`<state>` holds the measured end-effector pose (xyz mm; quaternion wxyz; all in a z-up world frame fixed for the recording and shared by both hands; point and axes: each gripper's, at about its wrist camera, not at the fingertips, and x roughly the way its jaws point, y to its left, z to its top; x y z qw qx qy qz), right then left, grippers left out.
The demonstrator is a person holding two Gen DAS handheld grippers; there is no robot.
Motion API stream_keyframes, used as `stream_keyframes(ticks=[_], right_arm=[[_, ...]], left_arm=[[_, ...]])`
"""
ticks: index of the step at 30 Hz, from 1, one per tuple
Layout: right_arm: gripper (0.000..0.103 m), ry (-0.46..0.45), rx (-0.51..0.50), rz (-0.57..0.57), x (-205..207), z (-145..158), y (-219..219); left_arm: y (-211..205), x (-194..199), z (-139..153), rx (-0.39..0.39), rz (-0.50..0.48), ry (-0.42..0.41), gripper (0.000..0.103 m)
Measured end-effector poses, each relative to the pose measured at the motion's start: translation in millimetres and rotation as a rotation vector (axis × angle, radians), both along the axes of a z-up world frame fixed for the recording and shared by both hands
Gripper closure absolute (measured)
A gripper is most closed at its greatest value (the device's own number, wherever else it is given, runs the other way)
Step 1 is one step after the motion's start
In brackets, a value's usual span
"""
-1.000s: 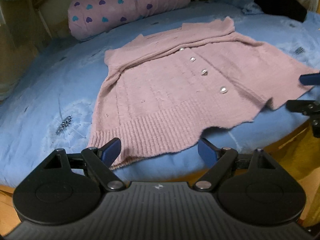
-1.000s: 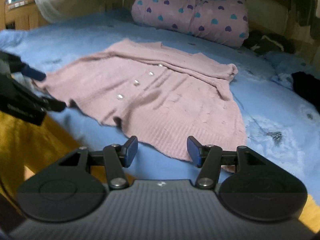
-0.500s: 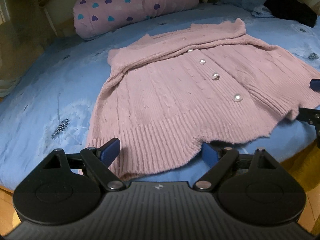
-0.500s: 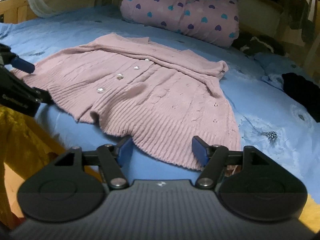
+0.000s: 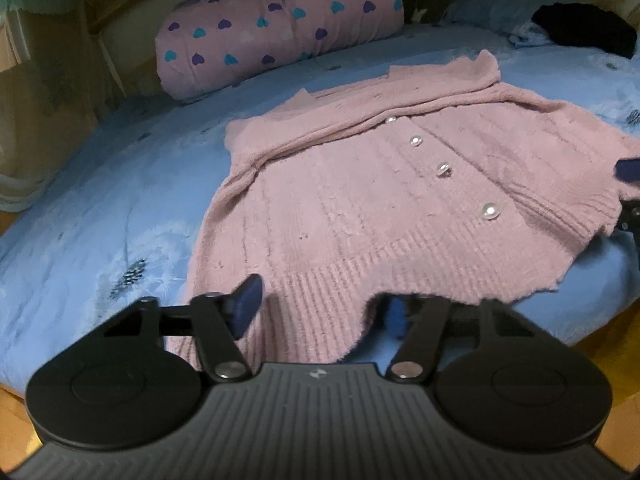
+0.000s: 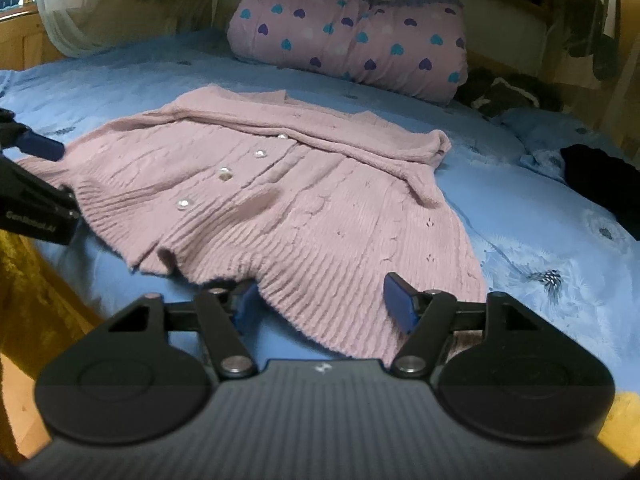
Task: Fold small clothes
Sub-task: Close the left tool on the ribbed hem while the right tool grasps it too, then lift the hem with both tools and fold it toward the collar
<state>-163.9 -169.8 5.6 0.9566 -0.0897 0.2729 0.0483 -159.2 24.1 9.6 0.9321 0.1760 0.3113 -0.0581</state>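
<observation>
With both tools low at the bed edge, we judge this the pre-grasp step. Our left gripper (image 5: pixel 320 308) sits spread at lower centre, ribbed hem between its fingers; our right gripper (image 6: pixel 324 300) likewise gapes over the other hem corner. Next we'd need to pinch both corners and lift evenly. The cardigan (image 5: pixel 360 200) lies flat mid-frame: pink cable knit, pearly buttons (image 5: pixel 489 211), soft. Beyond it, blue sheet (image 5: pixel 100 208), heart-print bolster (image 5: pixel 276 28) top.
</observation>
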Motion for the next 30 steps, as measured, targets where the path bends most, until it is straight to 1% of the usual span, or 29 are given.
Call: stream_keyframes(ticks=[1,2,3,5,6,7,12,18,25,30], right_arm=[[0.053,-0.004,0.006,0.003,0,0,0],[0.063,-0.006,0.009,0.003,0,0,0],[0.077,-0.008,0.01,0.002,0,1,0],[0.086,-0.009,0.011,0.003,1,1,0],[0.089,-0.011,0.009,-0.001,1,1,1],[0.093,-0.016,0.007,-0.002,1,2,1],[0.095,-0.061,0.009,-0.021,1,13,1],[0.096,-0.107,-0.005,-0.007,7,31,3],[0.096,-0.155,-0.028,0.005,27,57,3],[0.096,-0.199,-0.043,-0.004,47,76,-1]], left_arm=[[1,0,0,-0.011,-0.006,0.004,0.054],[1,0,1,-0.025,-0.016,0.01,0.064],[2,0,2,-0.038,-0.027,0.016,0.075],[1,0,4,-0.056,-0.043,0.016,0.086],[1,-1,6,-0.059,-0.046,0.01,0.089],[1,-1,8,-0.061,-0.048,-0.001,0.09],[3,2,25,-0.08,-0.052,-0.047,0.094],[4,14,45,-0.085,-0.034,-0.112,0.094],[0,31,72,-0.083,-0.044,-0.194,0.095],[-4,52,93,-0.073,-0.046,-0.244,0.095]])
